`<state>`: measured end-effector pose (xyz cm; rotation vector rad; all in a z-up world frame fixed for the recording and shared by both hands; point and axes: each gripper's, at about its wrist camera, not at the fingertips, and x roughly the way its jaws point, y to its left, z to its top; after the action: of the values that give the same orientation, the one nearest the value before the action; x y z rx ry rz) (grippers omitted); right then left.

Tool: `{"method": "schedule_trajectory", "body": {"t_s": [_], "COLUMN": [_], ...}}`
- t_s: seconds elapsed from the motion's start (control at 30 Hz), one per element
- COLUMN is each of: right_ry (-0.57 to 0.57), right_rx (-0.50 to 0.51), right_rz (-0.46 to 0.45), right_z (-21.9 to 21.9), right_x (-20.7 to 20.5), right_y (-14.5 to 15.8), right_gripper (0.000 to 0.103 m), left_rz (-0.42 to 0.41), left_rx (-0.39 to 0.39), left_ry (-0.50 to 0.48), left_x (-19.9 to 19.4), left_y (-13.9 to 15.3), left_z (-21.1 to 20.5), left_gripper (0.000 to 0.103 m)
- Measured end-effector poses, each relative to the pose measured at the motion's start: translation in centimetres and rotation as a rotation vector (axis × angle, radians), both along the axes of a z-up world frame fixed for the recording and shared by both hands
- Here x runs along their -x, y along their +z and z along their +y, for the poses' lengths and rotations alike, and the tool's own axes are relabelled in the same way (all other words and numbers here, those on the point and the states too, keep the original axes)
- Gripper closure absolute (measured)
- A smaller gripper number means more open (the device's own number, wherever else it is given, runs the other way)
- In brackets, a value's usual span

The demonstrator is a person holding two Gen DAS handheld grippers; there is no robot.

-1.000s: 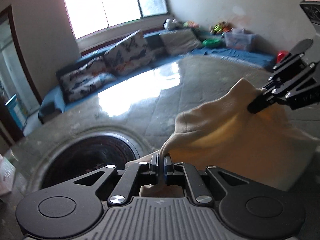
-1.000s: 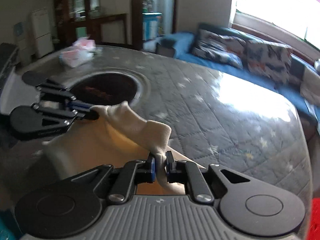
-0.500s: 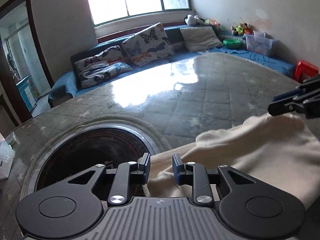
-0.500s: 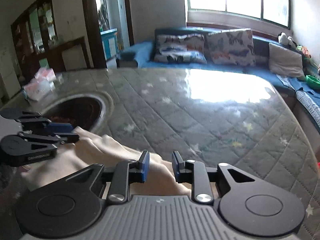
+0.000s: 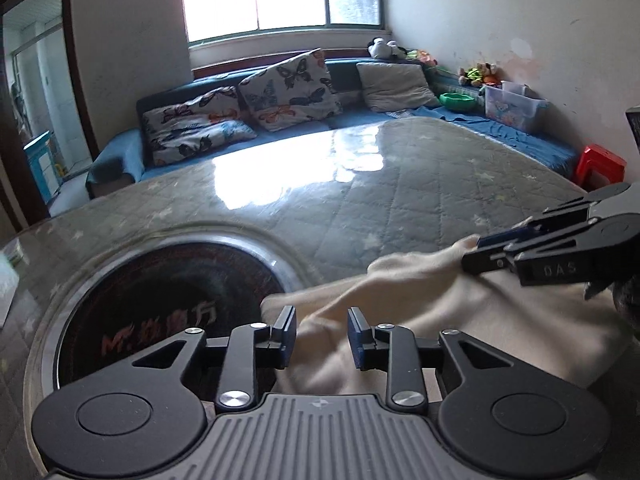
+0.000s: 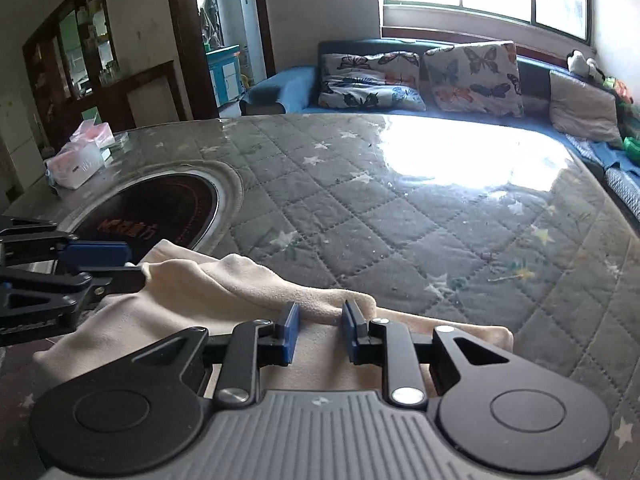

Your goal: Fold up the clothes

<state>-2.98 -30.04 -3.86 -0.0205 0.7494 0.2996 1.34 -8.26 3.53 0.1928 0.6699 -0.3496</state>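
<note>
On the near edge of the quilted, glass-topped surface (image 6: 400,216) lies the cream fleece garment (image 5: 460,320), folded over on itself, with its left end just beside the round black induction cooktop (image 5: 168,304) set into the top. Your left hand-held gripper (image 5: 322,336) stands with its blue-padded jaws apart, straddling a raised fold of the cloth without clamping it. Your right hand-held gripper (image 6: 318,332) is likewise spread, its pads on either side of a ridge of the garment; in the left wrist view its jaws appear apart, resting against the cloth's far corner. A pink tissue pack (image 6: 78,156) sits on the far left of the surface, well apart from the garment. Beyond the surface, butterfly-print cushions (image 5: 248,108) line a blue sofa (image 5: 116,156).
</note>
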Motion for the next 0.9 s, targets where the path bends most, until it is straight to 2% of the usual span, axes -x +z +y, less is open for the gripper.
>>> {"method": "schedule_trajectory", "body": {"t_s": [0.27,0.47,0.73,0.9], "right_ry": [0.051,0.067,0.128,0.158], "right_rx": [0.116,0.1,0.072,0.059], "right_rz": [-0.052,-0.038,-0.028,-0.024], "right_z": [1.3,1.5,3.1,4.5], "right_x": [1.1,1.6,2.5,1.8], "right_y": [-0.5,-0.1,0.9,1.0], "right_gripper": [0.08,0.08,0.08,0.082], "left_rz": [0.038,0.086,0.019,0.014], "left_rx": [0.041,0.109,0.078,0.069], "left_ry": [0.039,0.042,0.031,0.004], "left_x": [0.7,1.8,2.0,1.3], "left_y": [-0.8,-0.8,1.0,1.1], "left_z": [0.9,2.0,2.0,0.9], "left_gripper": [0.075,0.075,0.074,0.074]}}
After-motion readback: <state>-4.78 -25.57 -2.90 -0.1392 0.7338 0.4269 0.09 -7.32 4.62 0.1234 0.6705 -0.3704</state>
